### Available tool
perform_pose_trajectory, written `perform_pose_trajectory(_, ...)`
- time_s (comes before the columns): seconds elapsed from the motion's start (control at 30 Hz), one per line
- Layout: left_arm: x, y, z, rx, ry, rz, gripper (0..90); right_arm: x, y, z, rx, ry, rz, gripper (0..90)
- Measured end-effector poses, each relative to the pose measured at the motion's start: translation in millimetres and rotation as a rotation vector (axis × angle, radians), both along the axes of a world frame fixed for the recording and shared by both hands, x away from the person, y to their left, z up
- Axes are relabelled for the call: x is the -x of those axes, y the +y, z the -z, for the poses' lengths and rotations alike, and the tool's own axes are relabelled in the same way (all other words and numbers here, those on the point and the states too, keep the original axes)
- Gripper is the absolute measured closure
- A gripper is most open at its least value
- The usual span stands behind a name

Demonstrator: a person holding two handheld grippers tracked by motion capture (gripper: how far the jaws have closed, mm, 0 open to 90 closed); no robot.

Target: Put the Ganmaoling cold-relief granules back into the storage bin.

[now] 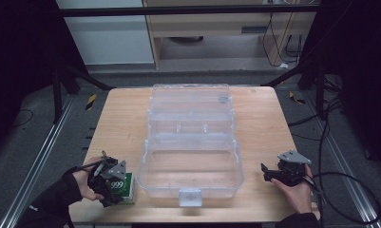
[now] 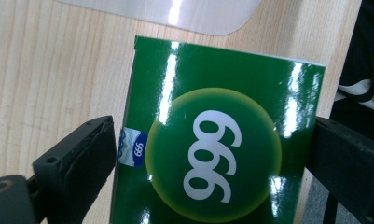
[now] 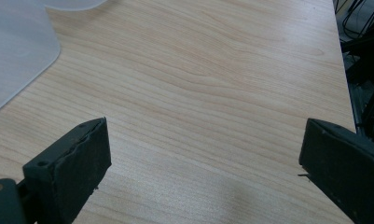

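- Left gripper [image 2: 212, 154] jaws sitting against both sides of green glossy "999" carton [image 2: 222, 140], near table's front-left, beside clear plastic hinged box [image 1: 190, 142].
- Right gripper [image 3: 203, 163] hovering spread wide over bare wooden table [image 3: 212, 70].

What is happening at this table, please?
A person holds a claw in each hand at a wooden table. The left claw has its jaws on either side of a green box marked 999, beside an open clear case; whether it grips yet is unclear. The right claw is open over bare wood, holding nothing.
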State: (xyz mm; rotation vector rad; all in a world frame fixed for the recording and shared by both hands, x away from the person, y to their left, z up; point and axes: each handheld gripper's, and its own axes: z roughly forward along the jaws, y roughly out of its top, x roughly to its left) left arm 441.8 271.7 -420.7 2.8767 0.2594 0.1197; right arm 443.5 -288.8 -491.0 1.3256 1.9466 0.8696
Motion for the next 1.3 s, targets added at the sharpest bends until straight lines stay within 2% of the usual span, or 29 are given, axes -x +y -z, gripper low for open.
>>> perform_pose_trajectory(0.43,-4.0,-1.1,11.7,-0.006,0.032,0.008,6.7,-0.5,1.1,1.4,0.006,0.009,-0.003,2.4)
perform_pose_trajectory(0.57,-5.3,-2.8,12.4,-0.017,0.042,0.014,8.6,-0.8,1.1,1.8,0.006,0.012,-0.005,2.4)
perform_pose_trajectory(0.73,-5.1,-1.8,11.1,-0.01,0.044,0.01,11.7,-0.8,0.8,1.9,0.01,0.016,-0.005,2.5)
perform_pose_trajectory(1.03,-0.7,2.1,4.7,-0.004,0.037,0.006,13.9,-0.8,0.6,2.2,0.012,0.014,-0.007,2.4)
perform_pose_trajectory(1.3,1.0,5.2,-14.6,0.027,0.017,-0.009,14.0,-0.6,0.4,1.9,0.015,0.015,-0.006,2.4)
